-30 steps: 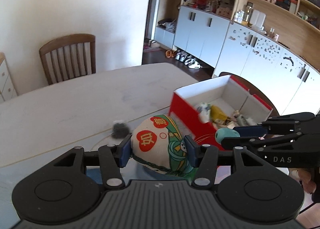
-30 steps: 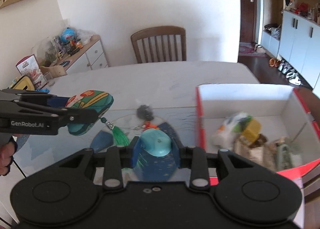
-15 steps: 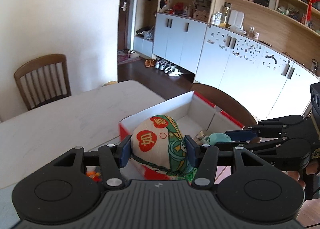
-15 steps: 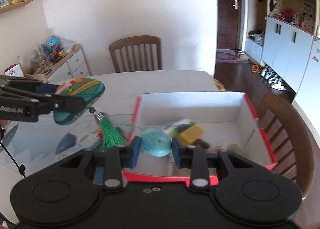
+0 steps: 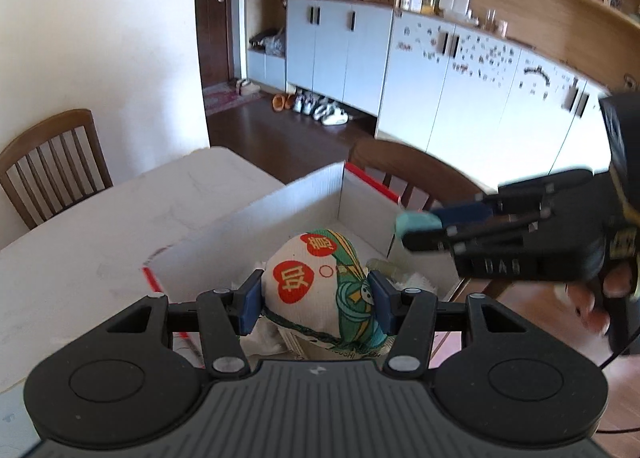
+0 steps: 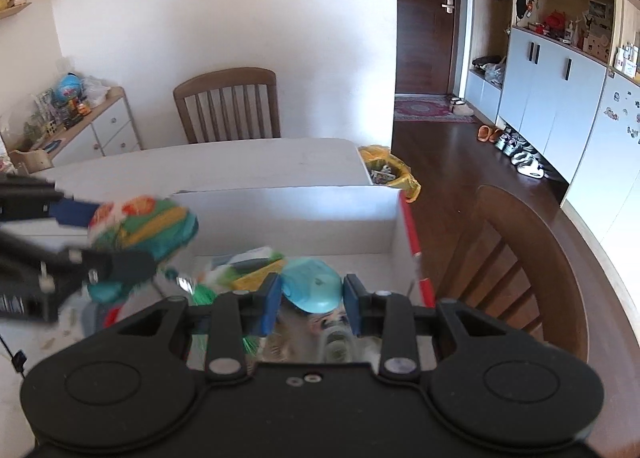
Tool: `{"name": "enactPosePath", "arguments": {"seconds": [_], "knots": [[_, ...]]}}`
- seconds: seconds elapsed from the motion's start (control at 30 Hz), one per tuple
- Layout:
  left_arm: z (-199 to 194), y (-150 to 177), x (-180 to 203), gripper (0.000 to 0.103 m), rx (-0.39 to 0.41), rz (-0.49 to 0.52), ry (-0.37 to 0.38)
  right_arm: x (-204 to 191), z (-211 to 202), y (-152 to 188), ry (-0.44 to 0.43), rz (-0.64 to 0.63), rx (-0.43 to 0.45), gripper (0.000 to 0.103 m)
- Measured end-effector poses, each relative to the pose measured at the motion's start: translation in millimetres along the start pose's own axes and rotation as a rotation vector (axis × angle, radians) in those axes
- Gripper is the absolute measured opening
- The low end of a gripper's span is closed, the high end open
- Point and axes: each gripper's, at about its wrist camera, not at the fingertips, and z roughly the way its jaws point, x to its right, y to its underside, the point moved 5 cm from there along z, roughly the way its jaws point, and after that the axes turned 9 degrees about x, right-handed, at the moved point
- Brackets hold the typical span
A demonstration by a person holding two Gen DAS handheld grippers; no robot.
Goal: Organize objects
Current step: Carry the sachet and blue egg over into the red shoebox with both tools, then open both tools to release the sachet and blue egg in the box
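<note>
My left gripper point(image 5: 315, 294) is shut on a stuffed cloth pouch point(image 5: 320, 282) with red hearts and green print, held over the open red-and-white cardboard box point(image 5: 280, 214). The pouch also shows in the right wrist view point(image 6: 148, 226), with a green tassel point(image 6: 204, 294) hanging below it. My right gripper point(image 6: 311, 294) is shut on a teal rounded object point(image 6: 312, 284) and holds it above the box point(image 6: 320, 214). The teal object also shows in the left wrist view point(image 5: 418, 224). Several small items lie in the box point(image 6: 248, 266).
The box stands at the end of a white table point(image 5: 100, 234). A wooden chair point(image 6: 520, 258) sits right beside the box. Another chair point(image 6: 228, 106) stands at the table's far side. A yellow bag point(image 6: 388, 170) lies on the floor past the table.
Both grippers have moved with their loads from over the table to above the box. Both views now look down into the box.
</note>
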Motion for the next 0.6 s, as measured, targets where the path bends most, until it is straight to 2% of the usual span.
{"name": "enactPosePath", "arguments": {"seconds": [0.23,0.6], "knots": [[41,11,16,0.054,-0.054,0.027,-0.023,17,40,-5,-0.006,-0.016,-0.031,0.032],[86,36,20,0.054,-0.147,0.023,-0.028,21,85,17,-0.029,-0.046,-0.129,0.031]]}}
